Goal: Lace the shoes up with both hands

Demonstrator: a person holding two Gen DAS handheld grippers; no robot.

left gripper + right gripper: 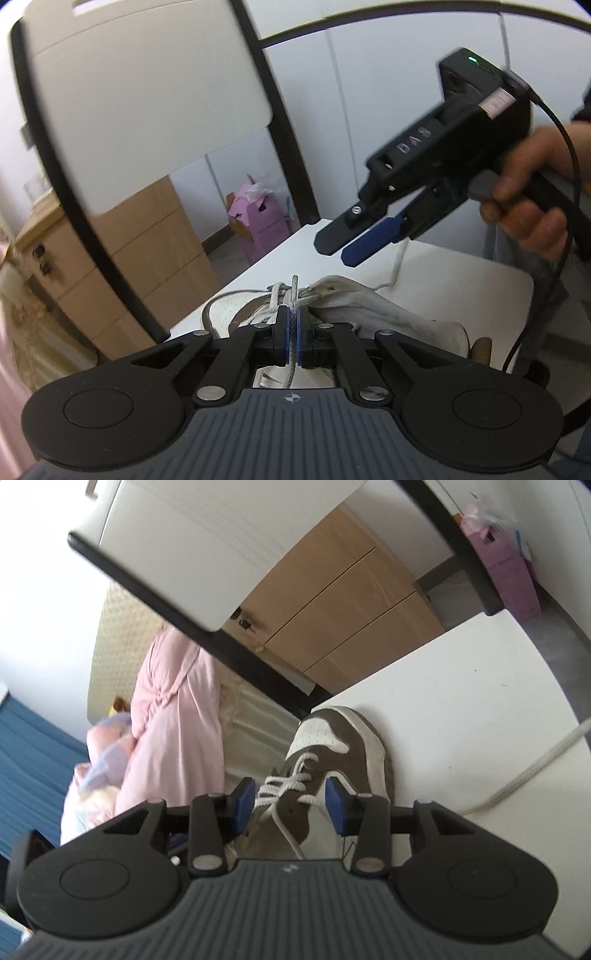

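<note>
The sneaker is laced but untied: left gripper pinches a lace end, right gripper hangs spread.

I see the shoe lying on the table, near its left edge, toe pointing away from me. My left gripper sits just above the laces, one lace strand running up between its fingers. My right gripper hangs above and to the right of the shoe, apart from it. A cord lies on the table right of the shoe. A chair stands beyond the table's far edge, cardboard boxes behind it.
</note>
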